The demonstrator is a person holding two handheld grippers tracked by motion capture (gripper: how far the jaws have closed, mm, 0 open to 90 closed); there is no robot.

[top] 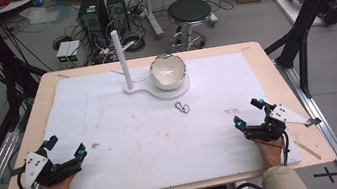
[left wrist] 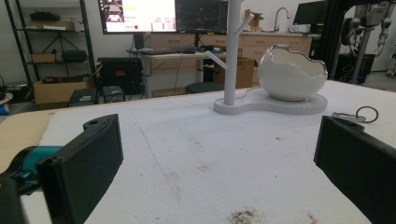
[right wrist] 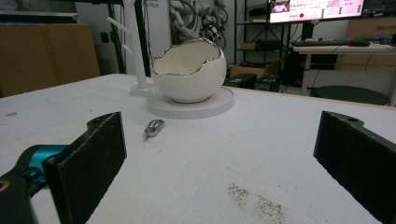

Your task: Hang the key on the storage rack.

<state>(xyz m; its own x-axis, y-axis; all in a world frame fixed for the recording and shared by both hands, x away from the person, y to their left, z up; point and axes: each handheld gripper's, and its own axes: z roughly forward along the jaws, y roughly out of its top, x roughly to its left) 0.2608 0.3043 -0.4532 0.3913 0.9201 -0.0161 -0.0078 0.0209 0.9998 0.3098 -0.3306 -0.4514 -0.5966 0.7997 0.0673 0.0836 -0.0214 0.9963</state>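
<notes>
A white eggshell-shaped bowl (top: 168, 71) with a silver rim sits on a white stand base (top: 176, 91) at the back middle of the white mat, beside an upright white post (top: 121, 61) with small pegs. A small metal key ring clasp (top: 182, 106) lies on the mat just in front of the base. My left gripper (top: 65, 146) rests open at the front left, nothing between its jaws. My right gripper (top: 249, 112) rests open at the front right, likewise holding nothing. The left gripper view has the bowl (left wrist: 292, 73), post (left wrist: 231, 51) and clasp (left wrist: 356, 115); the right gripper view has the bowl (right wrist: 188, 70) and clasp (right wrist: 153, 127).
A white foam mat (top: 126, 131) covers most of the wooden table (top: 23, 151), with a few dark smudges (top: 95, 146). Behind the table stand a black stool (top: 189, 13), computer towers (top: 101, 11) and cables. A black frame strut (top: 310, 7) rises at the right.
</notes>
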